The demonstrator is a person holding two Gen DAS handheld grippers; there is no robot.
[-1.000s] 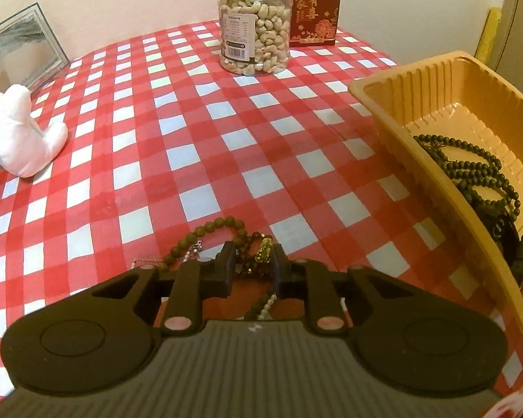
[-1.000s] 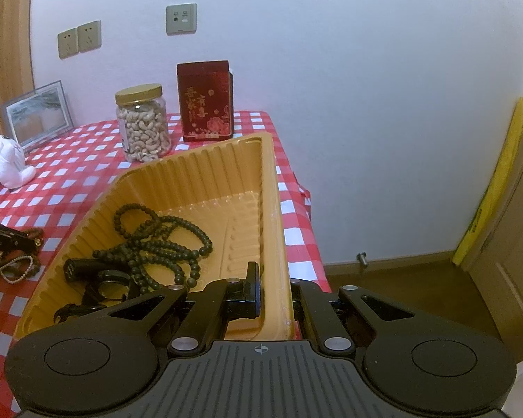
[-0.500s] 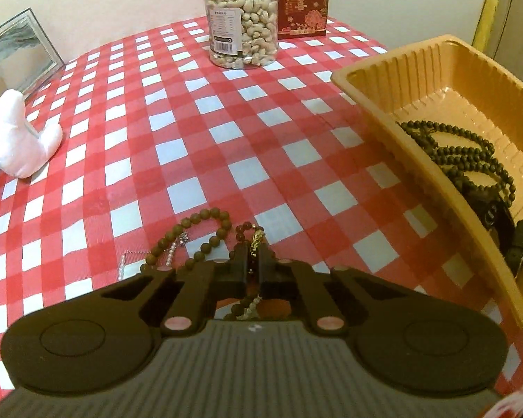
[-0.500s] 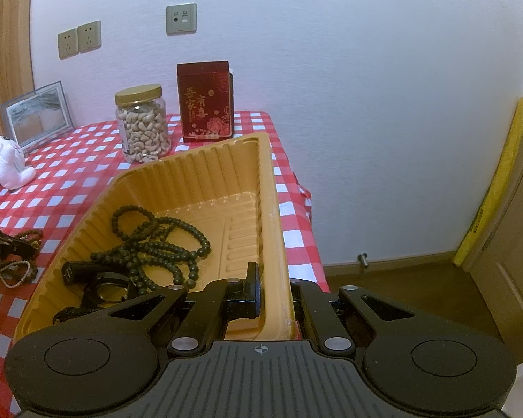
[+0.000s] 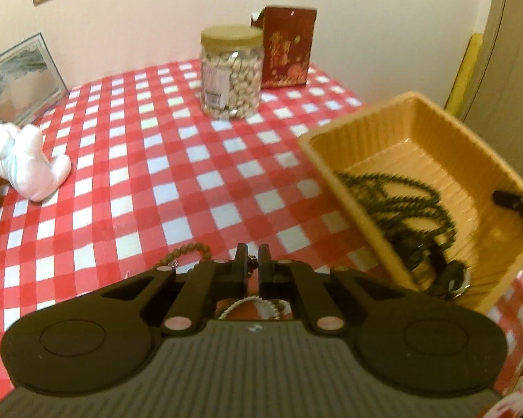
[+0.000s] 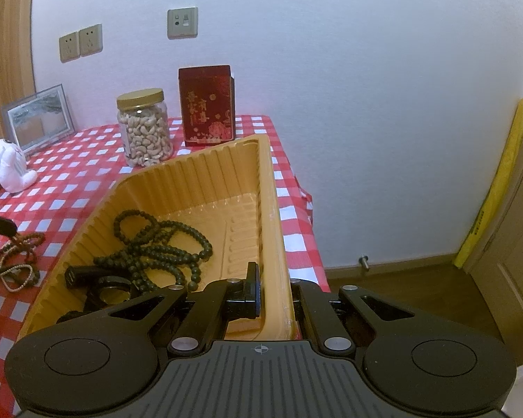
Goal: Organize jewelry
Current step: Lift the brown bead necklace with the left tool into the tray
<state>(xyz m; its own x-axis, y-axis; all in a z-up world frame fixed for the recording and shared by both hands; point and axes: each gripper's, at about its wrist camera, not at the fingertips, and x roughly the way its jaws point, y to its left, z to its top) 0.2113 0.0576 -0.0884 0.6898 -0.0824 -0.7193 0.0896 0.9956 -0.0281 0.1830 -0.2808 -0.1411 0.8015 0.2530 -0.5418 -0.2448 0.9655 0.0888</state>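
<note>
Left hand-held gripper (image 5: 251, 261) lifted bracelets (image 6: 15, 259).

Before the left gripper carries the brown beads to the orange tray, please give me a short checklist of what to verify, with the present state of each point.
1. Left gripper shut on the brown bead bracelet: ok, the strand hangs from its fingertips.
2. Whole bundle off the tablecloth: cannot tell; the lower loops and the pale bead strand may be touching the cloth.
3. Right gripper shut on the wall of the orange tray: ok, it grips the near right wall.
4. Free space in the tray: ok; the dark green bead necklace and a black watch fill the near left part, the rest is bare.
5. Path to the tray: ok; the cashew jar stands far back.
</note>
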